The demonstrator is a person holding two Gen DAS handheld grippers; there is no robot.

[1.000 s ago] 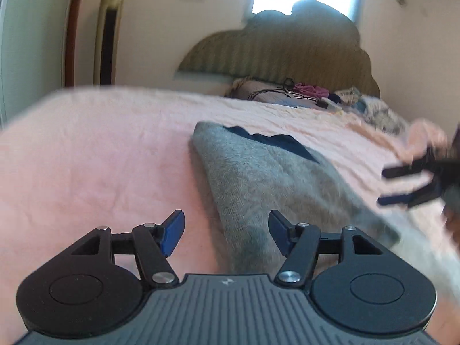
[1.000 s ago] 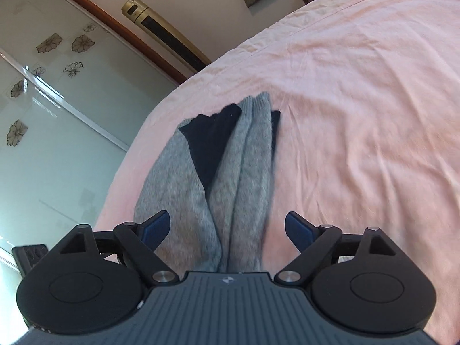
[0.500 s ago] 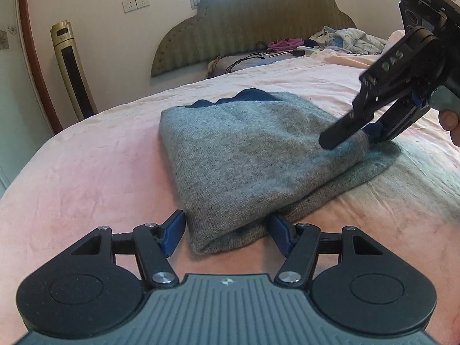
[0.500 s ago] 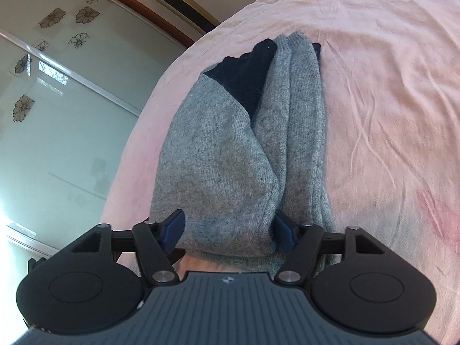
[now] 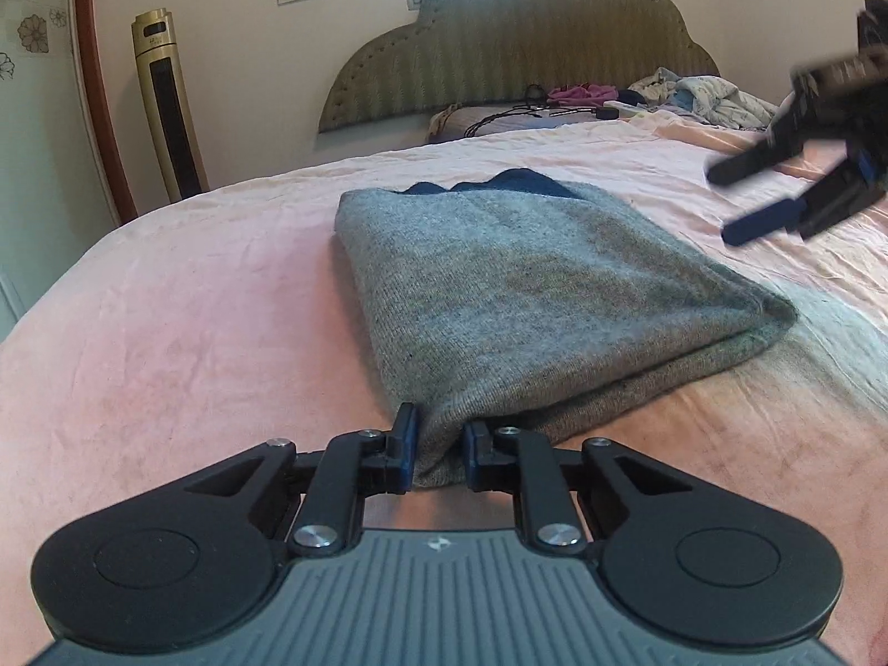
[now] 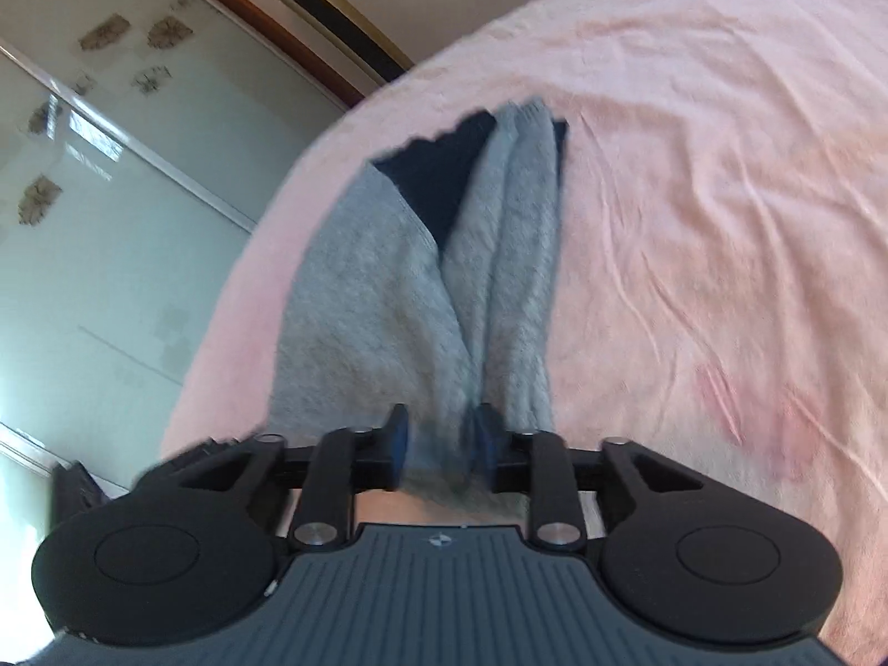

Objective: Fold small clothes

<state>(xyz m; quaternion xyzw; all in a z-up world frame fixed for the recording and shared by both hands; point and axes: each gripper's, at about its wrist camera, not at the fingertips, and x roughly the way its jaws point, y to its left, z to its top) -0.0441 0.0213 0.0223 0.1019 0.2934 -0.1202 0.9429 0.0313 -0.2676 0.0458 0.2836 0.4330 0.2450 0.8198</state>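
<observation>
A grey knit sweater [image 5: 527,299] with a dark blue part at its far end lies folded on the pink bed sheet [image 5: 166,344]. My left gripper [image 5: 438,452] is shut on the sweater's near corner. In the right wrist view the sweater [image 6: 388,305] hangs lifted from my right gripper [image 6: 441,444], which is shut on its edge. In the left wrist view, the right gripper [image 5: 777,194] shows blurred at the far right, above the sheet, with its jaws looking apart there.
An upholstered headboard [image 5: 527,44] and a heap of clothes [image 5: 699,94] are at the bed's far end. A gold tower fan [image 5: 166,105] stands by the wall on the left. Glass wardrobe doors [image 6: 111,222] run beside the bed.
Both grippers have closed on the sweater; half a second ago both were open around its edges. The right gripper has since moved up and away, and its view is blurred.
</observation>
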